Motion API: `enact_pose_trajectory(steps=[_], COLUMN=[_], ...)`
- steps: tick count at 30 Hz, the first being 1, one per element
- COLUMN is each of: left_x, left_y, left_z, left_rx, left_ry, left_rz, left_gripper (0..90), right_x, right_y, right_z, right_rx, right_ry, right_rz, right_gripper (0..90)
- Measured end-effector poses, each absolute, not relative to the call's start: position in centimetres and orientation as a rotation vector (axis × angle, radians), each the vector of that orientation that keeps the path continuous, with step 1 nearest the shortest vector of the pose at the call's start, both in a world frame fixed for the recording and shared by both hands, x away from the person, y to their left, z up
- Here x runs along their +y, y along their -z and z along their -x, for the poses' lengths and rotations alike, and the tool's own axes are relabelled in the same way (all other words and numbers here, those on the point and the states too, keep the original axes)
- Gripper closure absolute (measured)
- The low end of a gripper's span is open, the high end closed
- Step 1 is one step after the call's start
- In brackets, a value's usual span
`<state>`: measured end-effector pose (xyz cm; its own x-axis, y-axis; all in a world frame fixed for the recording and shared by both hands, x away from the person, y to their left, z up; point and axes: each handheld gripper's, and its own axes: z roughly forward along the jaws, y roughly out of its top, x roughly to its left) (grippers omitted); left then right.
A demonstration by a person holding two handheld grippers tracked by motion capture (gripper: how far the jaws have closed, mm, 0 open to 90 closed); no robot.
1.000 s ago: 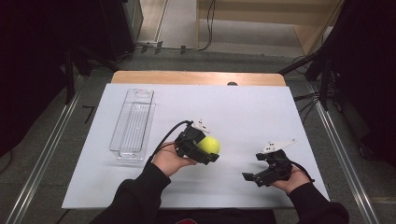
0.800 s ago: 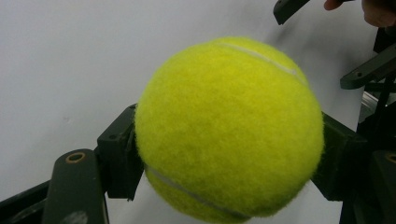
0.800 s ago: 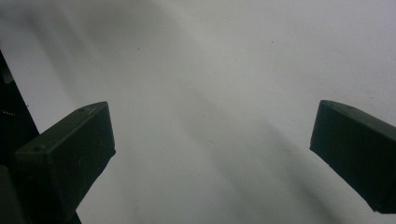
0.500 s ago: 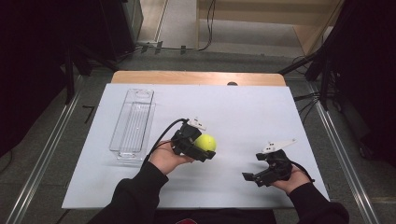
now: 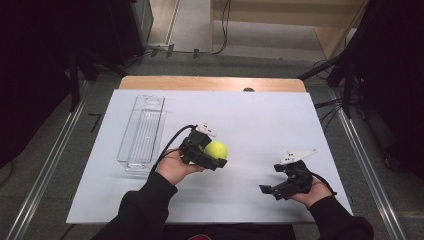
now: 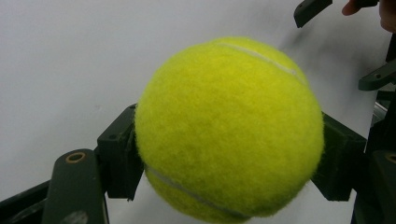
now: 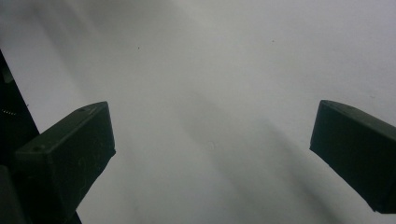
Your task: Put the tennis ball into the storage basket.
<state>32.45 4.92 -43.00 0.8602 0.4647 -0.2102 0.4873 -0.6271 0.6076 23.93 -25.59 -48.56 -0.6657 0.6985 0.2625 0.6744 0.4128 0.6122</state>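
Observation:
A yellow-green tennis ball (image 5: 216,149) is clamped in my left gripper (image 5: 214,153), held just above the white table top near its middle. In the left gripper view the ball (image 6: 229,130) bulges between the two black jaws, which press on its left and right sides. My right gripper (image 5: 273,190) rests low at the front right of the table, its jaws spread wide. Between those jaws the right gripper view has only bare white surface, midway at my right gripper (image 7: 210,154).
A clear plastic bin (image 5: 141,132), long and narrow, lies on the left part of the white board (image 5: 260,120). Behind the board runs a wooden table edge (image 5: 210,83). Dark stands and cables flank both sides.
My left gripper has carried the ball slightly up and to the left, away from me. The right gripper has stayed where it was.

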Motion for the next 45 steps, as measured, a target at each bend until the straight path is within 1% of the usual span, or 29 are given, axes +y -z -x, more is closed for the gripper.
enact_pose_trajectory(steps=[45], left_x=[8.7], left_y=[41.8], left_z=[-34.4], left_rx=[0.794], left_ry=[0.017], left_rz=[-2.288], left_gripper=[25.6], right_x=[-25.6], right_y=[48.5], right_z=[-23.9], right_rx=[2.611], right_ry=[-1.109], right_rz=[-1.267], right_gripper=[0.0])
